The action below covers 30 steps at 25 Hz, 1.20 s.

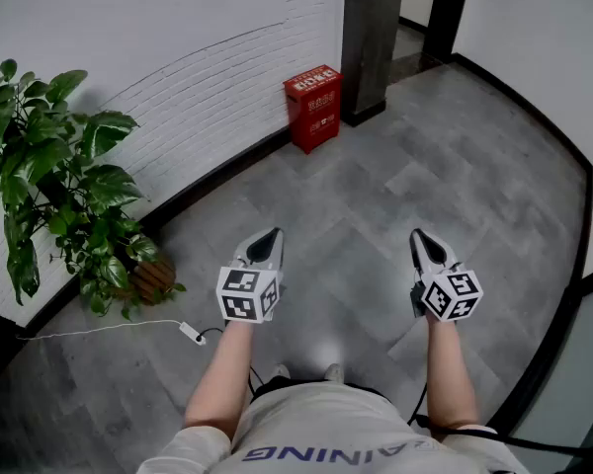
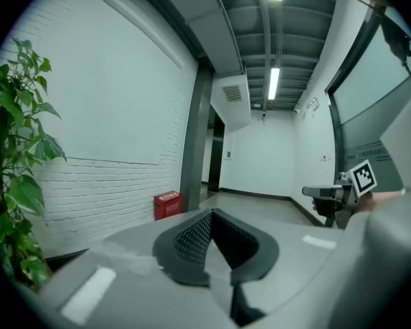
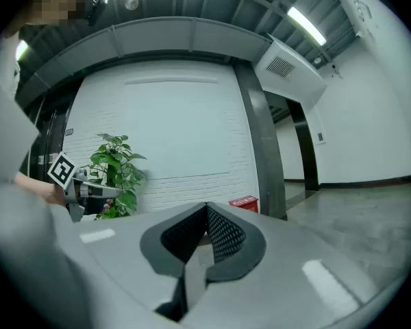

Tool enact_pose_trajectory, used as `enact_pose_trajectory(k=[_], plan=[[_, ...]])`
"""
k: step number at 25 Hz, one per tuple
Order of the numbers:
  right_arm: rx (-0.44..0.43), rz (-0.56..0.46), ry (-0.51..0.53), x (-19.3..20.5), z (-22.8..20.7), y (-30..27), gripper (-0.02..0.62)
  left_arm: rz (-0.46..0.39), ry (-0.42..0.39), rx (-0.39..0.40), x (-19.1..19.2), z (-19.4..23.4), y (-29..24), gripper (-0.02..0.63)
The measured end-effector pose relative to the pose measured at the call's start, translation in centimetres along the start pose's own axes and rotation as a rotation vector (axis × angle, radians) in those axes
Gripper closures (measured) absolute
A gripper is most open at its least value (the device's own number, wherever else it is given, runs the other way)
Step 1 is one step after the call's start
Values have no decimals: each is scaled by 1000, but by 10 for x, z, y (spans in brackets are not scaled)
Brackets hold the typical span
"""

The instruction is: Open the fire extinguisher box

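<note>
The red fire extinguisher box stands on the floor against the white brick wall, beside a dark pillar, its lid down. It shows small and far off in the left gripper view and in the right gripper view. My left gripper and right gripper are held side by side in front of me, well short of the box, pointing towards it. Both are shut with nothing between the jaws. Each gripper appears in the other's view, the right one and the left one.
A leafy potted plant stands at the left against the wall. A white cable with a plug lies on the grey tiled floor near it. A glass partition with a black base runs along the right. A doorway opens behind the pillar.
</note>
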State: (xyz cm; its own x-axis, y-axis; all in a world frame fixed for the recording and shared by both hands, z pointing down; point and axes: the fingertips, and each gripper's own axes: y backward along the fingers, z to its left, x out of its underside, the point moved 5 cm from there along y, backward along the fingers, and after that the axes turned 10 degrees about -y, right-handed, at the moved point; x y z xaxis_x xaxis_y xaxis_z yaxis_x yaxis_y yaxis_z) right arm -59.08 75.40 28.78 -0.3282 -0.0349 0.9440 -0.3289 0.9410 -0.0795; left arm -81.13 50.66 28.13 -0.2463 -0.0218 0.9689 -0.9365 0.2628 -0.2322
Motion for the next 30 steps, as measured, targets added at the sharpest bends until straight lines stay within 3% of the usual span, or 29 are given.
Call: enact_pose_trajectory(k=[6,13,22,30], plan=[[-18,5,-5,-5,-34,-12,591,-16,-23,15,-8,-19,-36,601],[-48,30,-19,-3,-59,-67,591,2,16,7,1,7,-88,600],[-27,55,3,-24,-95,-210,591,-5,60,20,-11,112,-219,601],[37,19,-5,-60,-125,-331,591,-23,21,62,-50,207,-332,600]])
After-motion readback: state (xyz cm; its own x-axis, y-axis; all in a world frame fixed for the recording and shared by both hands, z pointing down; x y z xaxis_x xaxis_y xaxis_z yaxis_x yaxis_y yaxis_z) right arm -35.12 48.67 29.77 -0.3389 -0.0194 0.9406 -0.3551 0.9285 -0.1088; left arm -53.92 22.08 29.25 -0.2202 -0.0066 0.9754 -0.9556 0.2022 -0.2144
